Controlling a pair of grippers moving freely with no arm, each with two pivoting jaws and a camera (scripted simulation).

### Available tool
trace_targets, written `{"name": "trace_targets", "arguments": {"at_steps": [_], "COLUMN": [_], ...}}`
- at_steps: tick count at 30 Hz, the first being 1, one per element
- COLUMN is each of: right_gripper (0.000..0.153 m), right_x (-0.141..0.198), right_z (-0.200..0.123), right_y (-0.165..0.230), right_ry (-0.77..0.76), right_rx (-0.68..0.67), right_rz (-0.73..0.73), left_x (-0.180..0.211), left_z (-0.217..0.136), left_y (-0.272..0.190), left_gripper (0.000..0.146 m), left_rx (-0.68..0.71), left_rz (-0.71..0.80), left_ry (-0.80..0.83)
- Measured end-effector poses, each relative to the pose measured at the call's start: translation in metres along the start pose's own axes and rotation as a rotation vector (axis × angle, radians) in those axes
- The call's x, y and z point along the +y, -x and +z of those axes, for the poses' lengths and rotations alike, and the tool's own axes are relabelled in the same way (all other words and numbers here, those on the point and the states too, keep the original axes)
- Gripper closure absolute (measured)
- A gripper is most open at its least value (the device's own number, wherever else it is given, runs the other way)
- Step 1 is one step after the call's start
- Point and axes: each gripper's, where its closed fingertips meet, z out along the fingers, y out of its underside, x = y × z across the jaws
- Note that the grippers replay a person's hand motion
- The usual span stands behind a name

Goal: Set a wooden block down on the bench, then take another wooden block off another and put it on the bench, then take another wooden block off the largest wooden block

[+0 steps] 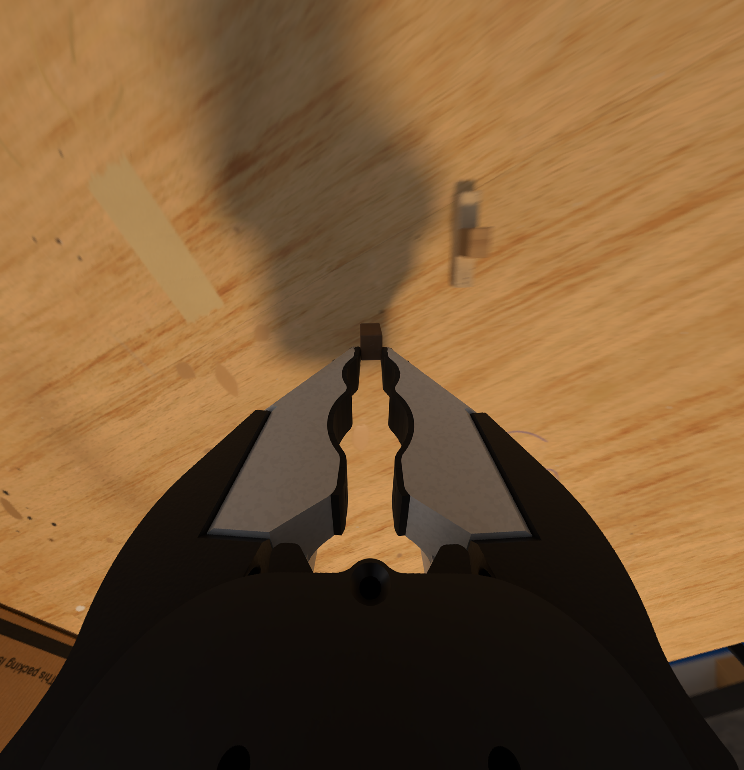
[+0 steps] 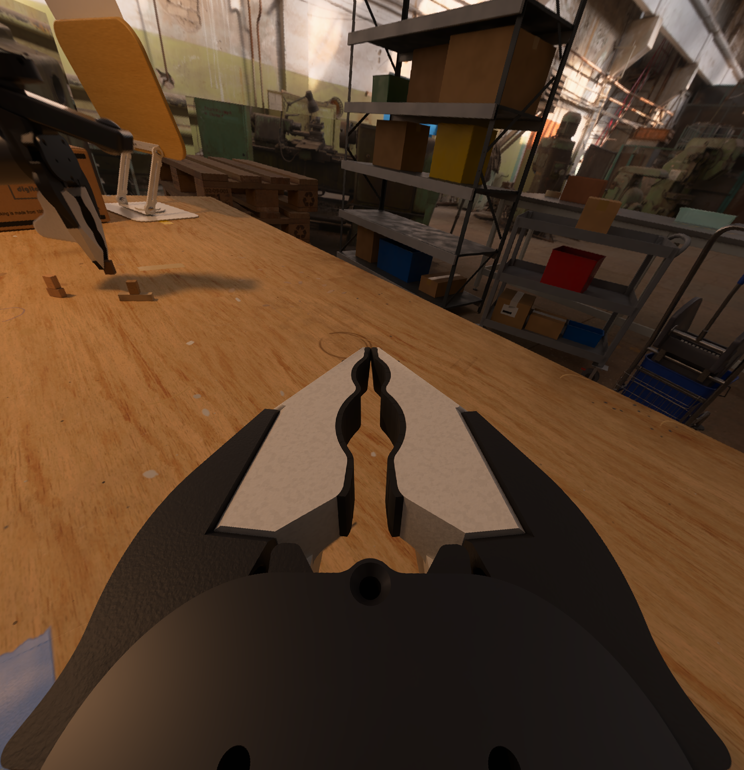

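My left gripper [image 1: 370,354] is shut on a small dark wooden block [image 1: 370,339] and holds it above the bench; the right wrist view shows it at far left [image 2: 104,265] with the block [image 2: 109,267] at its tips. A long flat wooden block [image 1: 462,250] lies on the bench with a small block [image 1: 478,241] on it; in the right wrist view this pair is the flat block [image 2: 136,297] with the small block [image 2: 133,287] standing on it. Two more small blocks [image 2: 55,286] sit stacked to the left. My right gripper [image 2: 370,351] is shut and empty, low over the bench.
A strip of tape [image 1: 153,239] lies on the bench [image 2: 278,333]. A cardboard box [image 2: 11,200] and an orange lamp on a white base [image 2: 149,210] stand at the far end. Shelving with boxes [image 2: 437,166] and a cart [image 2: 687,366] stand beyond the right edge.
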Motion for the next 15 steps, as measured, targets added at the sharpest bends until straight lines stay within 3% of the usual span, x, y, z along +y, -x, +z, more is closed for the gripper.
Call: {"name": "trace_targets", "arguments": {"at_steps": [3, 7, 11, 15], "right_gripper": [0.153, 0.153, 0.153, 0.153], "right_x": [-0.003, 0.0, -0.001, -0.002], "right_z": [-0.002, -0.001, -0.003, -0.006], "right_y": [-0.001, 0.0, -0.001, -0.005], "right_ry": [-0.012, -0.008, -0.004, -0.007], "right_rx": [0.003, -0.007, 0.003, 0.017], "right_rz": [0.0, 0.018, -0.012, -0.017], "left_x": [-0.023, -0.061, -0.079, -0.09], "left_z": [-0.035, -0.064, -0.036, 0.007], "left_y": [-0.044, -0.168, -0.297, -0.374], "left_gripper": [0.137, 0.137, 0.137, 0.137], "left_rx": [0.021, 0.105, 0.242, 0.293], "left_rz": [0.092, 0.398, 0.724, 0.921], "left_ry": [-0.143, -0.267, -0.234, -0.183]}}
